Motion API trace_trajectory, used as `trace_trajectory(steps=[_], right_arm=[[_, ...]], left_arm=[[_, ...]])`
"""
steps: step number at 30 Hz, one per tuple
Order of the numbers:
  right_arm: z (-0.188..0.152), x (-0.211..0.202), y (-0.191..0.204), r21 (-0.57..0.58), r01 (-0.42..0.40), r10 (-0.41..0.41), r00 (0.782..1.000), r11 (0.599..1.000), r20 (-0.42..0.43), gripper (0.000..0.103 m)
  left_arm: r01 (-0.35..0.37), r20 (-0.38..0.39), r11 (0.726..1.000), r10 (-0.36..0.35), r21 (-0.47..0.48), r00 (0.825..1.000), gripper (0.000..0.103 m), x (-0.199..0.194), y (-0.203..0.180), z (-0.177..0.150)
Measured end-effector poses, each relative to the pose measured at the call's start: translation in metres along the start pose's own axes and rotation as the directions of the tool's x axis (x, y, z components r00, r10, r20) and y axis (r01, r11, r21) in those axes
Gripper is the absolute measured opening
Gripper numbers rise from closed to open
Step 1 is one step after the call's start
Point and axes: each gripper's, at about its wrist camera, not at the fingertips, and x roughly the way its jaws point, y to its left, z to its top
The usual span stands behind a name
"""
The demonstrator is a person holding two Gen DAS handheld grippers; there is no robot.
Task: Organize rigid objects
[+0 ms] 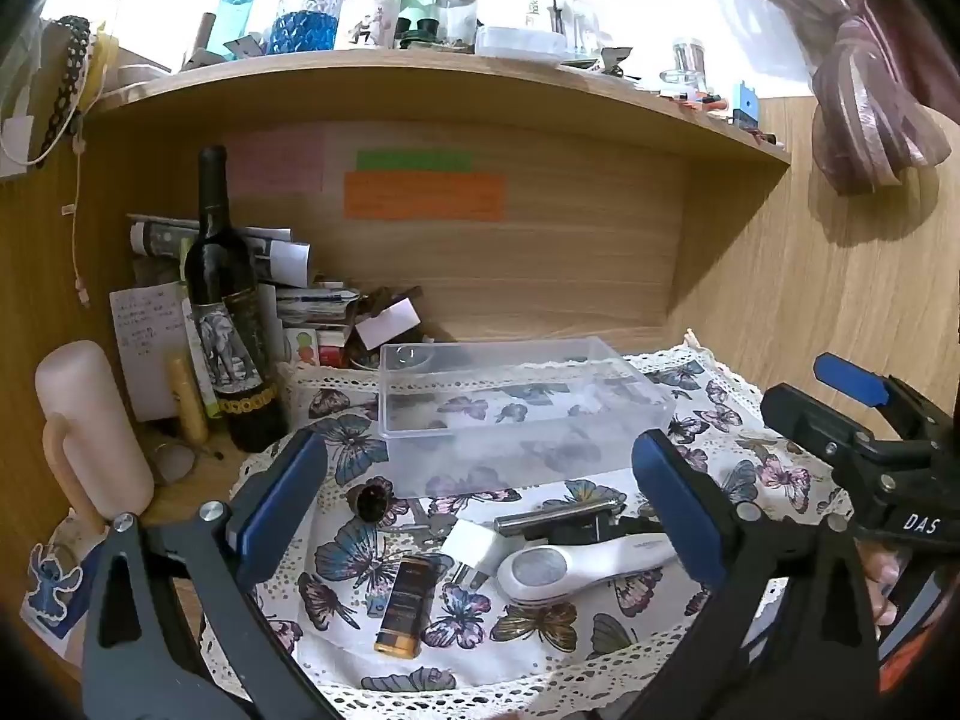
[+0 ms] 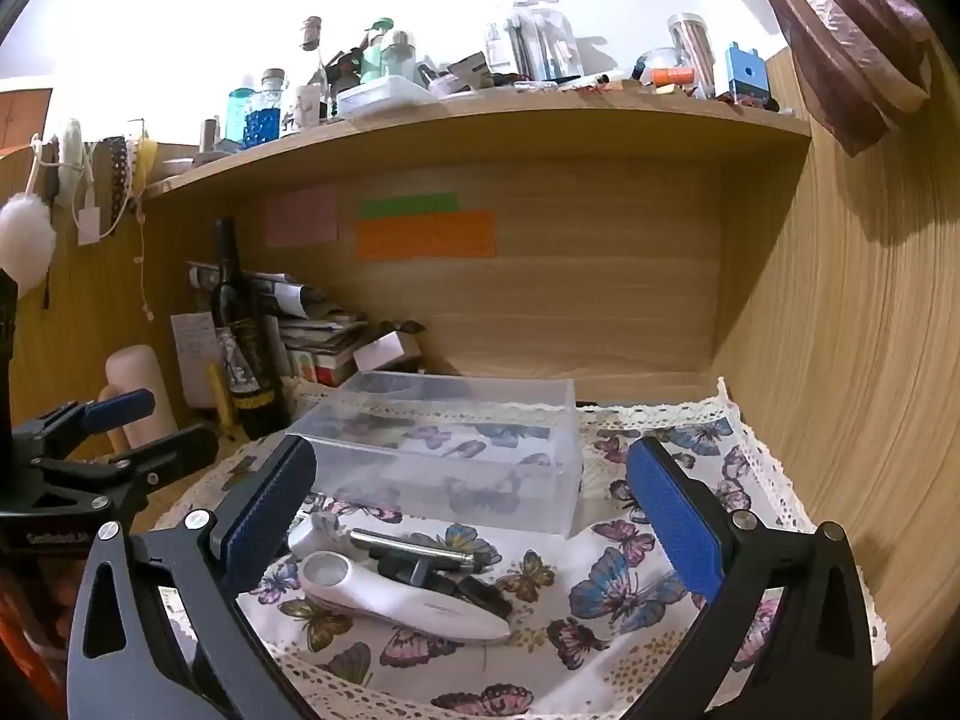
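our clear box looks empty; the white device, lighter and charger wait near it, both fingers released.

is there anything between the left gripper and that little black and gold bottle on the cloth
Nothing visible. The left gripper is open above the butterfly cloth, and the black and gold bottle lies in plain sight below, the white charger just beside it.

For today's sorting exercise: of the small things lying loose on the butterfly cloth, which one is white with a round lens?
The white handheld magnifier, lying flat beside the white charger plug; the amber bottle and metal rod have no lens.
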Motion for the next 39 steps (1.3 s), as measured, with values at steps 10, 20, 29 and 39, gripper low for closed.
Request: trace_trajectory(steps=[10, 20, 29, 39], right_arm=[[-0.0024, 0.0008, -0.0012, 0.002, 0.005, -0.005, 1.0, 1.0, 0.0, 0.103], [-0.0025, -0.0006, 0.0014, 0.002, 0.0, 0.0, 1.0, 1.0, -0.004, 0.103], [-0.0024, -0.0031, 0.0023, 0.003, 0.001, -0.001, 1.0, 1.0, -0.002, 0.103], [-0.0036, -0.0042, 0.0015, 0.008, 0.001, -0.001, 1.0, 1.0, -0.003, 0.103]], left_arm=[[0.007, 0.004, 1.0, -0.007, 0.006, 1.0, 0.103, -0.0001, -0.004, 0.002], [0.007, 0.01, 1.0, -0.007, 0.017, 1.0, 0.103, -0.0044, -0.0052, 0.004], [0.006, 0.017, 1.0, -0.006, 0.016, 1.0, 0.103, -0.0045, -0.0039, 0.0046], [0.009, 0.021, 1.0, -0.01, 0.02, 1.0, 0.103, -0.0064, -0.0068, 0.0072]])
